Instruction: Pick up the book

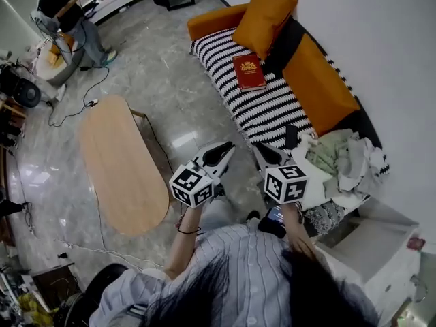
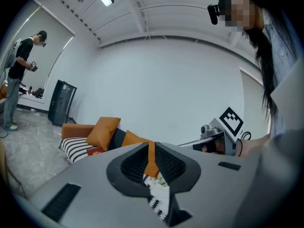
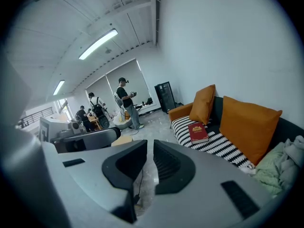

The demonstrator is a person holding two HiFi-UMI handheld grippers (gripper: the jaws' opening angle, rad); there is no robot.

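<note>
**Both pairs of jaws closed, nothing held**

An oval wooden table (image 1: 122, 162) lies at left. The left gripper (image 1: 230, 147) and right gripper (image 1: 259, 148) hover side by side, jaws together, empty. Beyond them, well apart, the red book (image 1: 249, 71) lies flat on the sofa (image 1: 211, 22), on its striped blanket (image 1: 269, 111).

I'm holding the right tool (image 3: 150, 151) with its jaws closed on nothing, and it is facing the red book (image 3: 198, 132) lying on the striped blanket (image 3: 221, 145) beside an orange cushion (image 3: 203, 103).
</note>
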